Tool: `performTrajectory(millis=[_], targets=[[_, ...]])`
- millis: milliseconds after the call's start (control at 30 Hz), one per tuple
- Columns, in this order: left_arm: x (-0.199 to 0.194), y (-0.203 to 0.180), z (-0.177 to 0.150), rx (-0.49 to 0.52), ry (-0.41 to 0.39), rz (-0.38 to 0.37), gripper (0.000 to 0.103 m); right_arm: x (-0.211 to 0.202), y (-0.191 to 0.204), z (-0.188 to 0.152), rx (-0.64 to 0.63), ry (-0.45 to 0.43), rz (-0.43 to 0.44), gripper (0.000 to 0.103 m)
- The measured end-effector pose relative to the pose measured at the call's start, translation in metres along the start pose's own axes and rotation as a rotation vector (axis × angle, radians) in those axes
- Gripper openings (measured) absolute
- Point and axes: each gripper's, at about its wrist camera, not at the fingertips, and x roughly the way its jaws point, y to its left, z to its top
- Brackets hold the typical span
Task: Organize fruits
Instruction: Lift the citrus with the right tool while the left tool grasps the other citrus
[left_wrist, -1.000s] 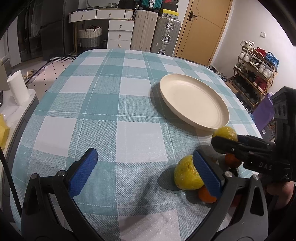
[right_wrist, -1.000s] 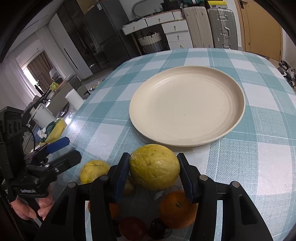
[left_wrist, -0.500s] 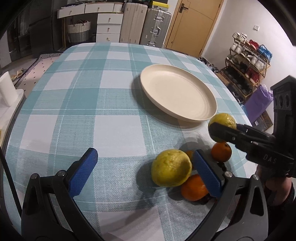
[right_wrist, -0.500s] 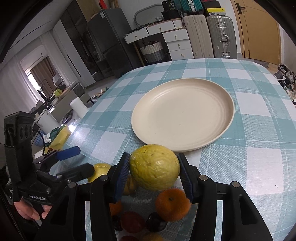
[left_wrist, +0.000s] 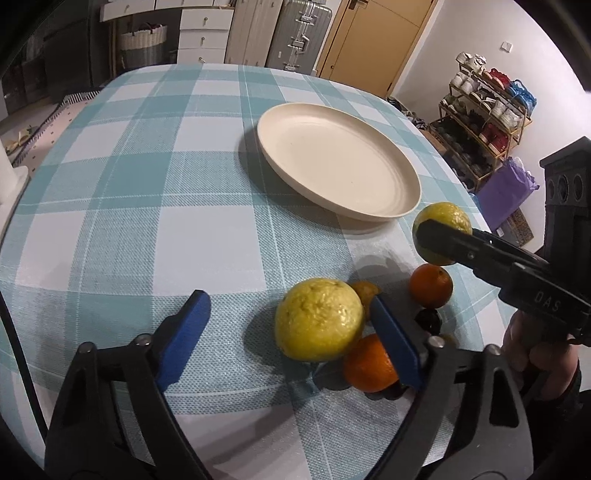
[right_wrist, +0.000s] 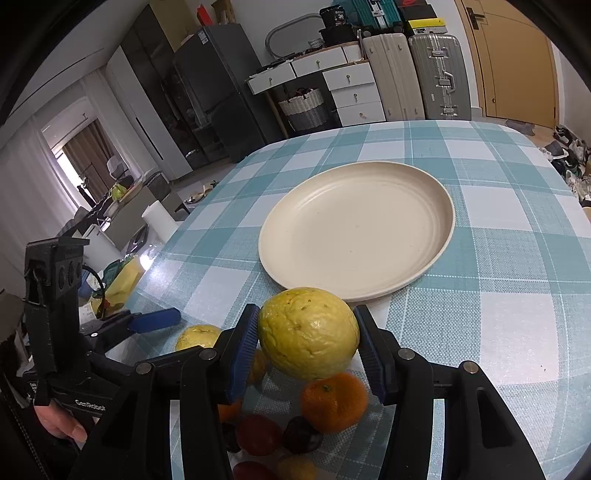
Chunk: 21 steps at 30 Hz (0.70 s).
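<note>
Two yellow fruits (left_wrist: 318, 324): right claw (right_wrist: 308, 352) clamps one (right_wrist: 308, 332); left claw (left_wrist: 291, 332), closing, flanks the other.

Teal-and-white checked tablecloth (left_wrist: 155, 206), cream plate (right_wrist: 356, 229), yellow fruit (right_wrist: 308, 332), orange mandarins (right_wrist: 334, 402), possibly dark-purple plums (right_wrist: 301, 434).

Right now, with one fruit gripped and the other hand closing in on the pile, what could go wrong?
1. The right hand-held gripper holds a big yellow fruit by its round sides above the pile; it could slip before reaching the plate.
2. The left hand-held gripper, jaws just closing, straddles the second yellow fruit with an orange against its right finger; closing may shove it.
3. The pile sits near the table edge; nudged fruit may roll off.
</note>
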Motion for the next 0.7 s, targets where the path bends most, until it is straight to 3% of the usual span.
performTrajectory(millis=[100,167,300,700], targets=[[0.002,0.001,0.0,-0.019,0.015,-0.05,0.076,-0.001,0.0,0.0,0.002,-0.001,0.0,0.052],[0.002,0.003,0.0,-0.034,0.021,-0.082,0.063,-0.003,0.0,-0.001,0.001,-0.005,0.001,0.052],[0.002,0.004,0.001,-0.042,0.022,-0.137,0.047,-0.006,0.002,-0.001,-0.002,-0.012,0.004,0.052],[0.0,0.016,0.0,-0.09,0.031,-0.193,0.047,-0.008,0.001,-0.001,0.007,-0.016,-0.007,0.053]])
